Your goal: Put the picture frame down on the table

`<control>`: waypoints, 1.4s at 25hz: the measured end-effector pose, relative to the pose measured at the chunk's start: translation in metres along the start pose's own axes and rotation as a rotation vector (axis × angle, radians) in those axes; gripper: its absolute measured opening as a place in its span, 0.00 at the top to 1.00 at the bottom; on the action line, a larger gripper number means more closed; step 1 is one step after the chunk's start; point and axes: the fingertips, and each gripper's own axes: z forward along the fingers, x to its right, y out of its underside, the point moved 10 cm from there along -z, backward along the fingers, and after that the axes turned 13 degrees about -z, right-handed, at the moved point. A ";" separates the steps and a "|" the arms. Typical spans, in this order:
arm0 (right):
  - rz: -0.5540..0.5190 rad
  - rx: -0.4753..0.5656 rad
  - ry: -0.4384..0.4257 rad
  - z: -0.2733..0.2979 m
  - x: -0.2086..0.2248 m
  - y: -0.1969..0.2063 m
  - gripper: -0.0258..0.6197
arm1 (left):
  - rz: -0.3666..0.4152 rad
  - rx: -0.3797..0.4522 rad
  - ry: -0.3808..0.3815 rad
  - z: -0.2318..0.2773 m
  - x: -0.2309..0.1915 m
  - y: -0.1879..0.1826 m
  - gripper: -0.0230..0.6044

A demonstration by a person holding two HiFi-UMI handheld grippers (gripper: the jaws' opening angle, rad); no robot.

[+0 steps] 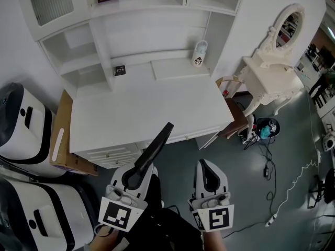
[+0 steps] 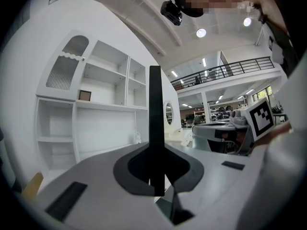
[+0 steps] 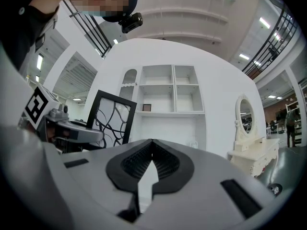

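Picture frame (image 1: 155,149), black, thin, w/ swirl-line panel, is clamped edge-on in L gripper (image 1: 137,178) fingers and held in air near the front of a white counter (image 1: 152,109), not yet set down. R gripper (image 1: 209,175) fingers pressed together, holding nothing. Next, likely: carry fwd, lower gently. Room: white shelf unit (image 1: 157,14), ornate white vanity mirror (image 1: 287,27), small white jar (image 1: 199,54).

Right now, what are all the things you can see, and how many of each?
picture frame: one, black, held in the left gripper
table: one, white, middle of the head view
shelves: one unit, white, behind the table
bottle: one, white, table's back right
dressing table with mirror: one, cream, right of the table
cardboard box: one, brown, left of the table
left gripper: one, white, shut on the picture frame
right gripper: one, white, shut, empty
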 end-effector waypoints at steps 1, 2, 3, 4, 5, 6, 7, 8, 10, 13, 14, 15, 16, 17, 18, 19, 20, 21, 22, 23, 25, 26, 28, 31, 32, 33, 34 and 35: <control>0.000 0.000 0.002 0.003 0.003 0.001 0.96 | 0.001 -0.003 0.005 0.006 -0.002 -0.001 0.93; -0.001 -0.002 0.004 0.007 0.006 0.002 0.96 | 0.002 -0.005 0.010 0.012 -0.003 -0.001 0.93; -0.001 -0.004 0.006 0.010 0.010 0.003 0.96 | 0.003 -0.006 0.018 0.018 -0.004 -0.002 0.93; -0.002 -0.007 0.010 0.013 0.013 0.004 0.96 | 0.004 -0.007 0.026 0.025 -0.005 -0.002 0.93; -0.003 -0.009 0.014 0.017 0.016 0.005 0.96 | 0.006 -0.009 0.035 0.031 -0.007 -0.003 0.93; -0.004 -0.010 0.018 0.022 0.019 0.007 0.96 | 0.006 -0.012 0.042 0.036 -0.009 -0.003 0.93; -0.005 -0.010 0.021 0.027 0.022 0.008 0.96 | 0.006 -0.014 0.048 0.042 -0.012 -0.003 0.93; -0.007 -0.010 0.023 0.034 0.024 0.010 0.96 | 0.007 -0.015 0.053 0.049 -0.016 -0.004 0.93; -0.010 -0.012 0.025 0.048 0.029 0.014 0.96 | 0.009 -0.014 0.061 0.063 -0.024 -0.005 0.93; -0.008 -0.020 0.014 0.070 0.036 0.015 0.96 | -0.004 -0.017 0.061 0.083 -0.038 -0.011 0.93; -0.010 -0.020 0.009 0.079 0.038 0.015 0.96 | -0.007 -0.021 0.059 0.088 -0.044 -0.013 0.93; -0.015 -0.017 0.006 0.088 0.041 0.014 0.96 | -0.008 -0.022 0.057 0.095 -0.050 -0.016 0.93; -0.018 -0.014 0.004 0.098 0.044 0.014 0.96 | -0.005 -0.020 0.057 0.102 -0.057 -0.019 0.93; -0.020 -0.011 0.003 0.108 0.047 0.015 0.96 | 0.001 -0.016 0.057 0.110 -0.064 -0.022 0.93; -0.021 -0.009 0.001 0.119 0.049 0.015 0.96 | 0.005 -0.012 0.058 0.117 -0.071 -0.025 0.93; -0.022 -0.008 -0.003 0.130 0.051 0.015 0.96 | 0.005 -0.008 0.057 0.124 -0.079 -0.027 0.93; -0.024 -0.008 -0.009 0.141 0.052 0.016 0.96 | 0.002 -0.007 0.054 0.131 -0.086 -0.029 0.93; -0.027 -0.008 -0.015 0.151 0.053 0.016 0.96 | -0.003 -0.007 0.050 0.137 -0.094 -0.031 0.93; -0.029 -0.010 -0.021 0.162 0.054 0.017 0.96 | -0.008 -0.008 0.046 0.142 -0.101 -0.033 0.93; -0.030 -0.010 -0.026 0.172 0.055 0.016 0.96 | -0.010 -0.008 0.043 0.148 -0.108 -0.036 0.93; -0.030 -0.010 -0.038 0.193 0.058 0.015 0.96 | -0.012 -0.003 0.038 0.158 -0.122 -0.042 0.93; -0.030 -0.009 -0.045 0.203 0.060 0.015 0.96 | -0.014 0.000 0.033 0.163 -0.128 -0.045 0.93; -0.030 -0.009 -0.064 0.223 0.061 0.016 0.96 | -0.017 0.004 0.021 0.171 -0.141 -0.048 0.93; -0.030 -0.015 -0.091 0.251 0.060 0.020 0.96 | -0.025 0.003 0.002 0.180 -0.163 -0.050 0.93; -0.030 -0.016 -0.100 0.260 0.059 0.021 0.96 | -0.027 0.003 -0.005 0.182 -0.170 -0.051 0.93; -0.030 -0.016 -0.108 0.270 0.057 0.022 0.96 | -0.028 0.003 -0.012 0.184 -0.177 -0.051 0.93; -0.031 -0.015 -0.118 0.279 0.056 0.022 0.96 | -0.027 0.002 -0.019 0.186 -0.184 -0.052 0.93; -0.031 -0.013 -0.130 0.289 0.054 0.022 0.96 | -0.028 0.001 -0.025 0.188 -0.191 -0.053 0.93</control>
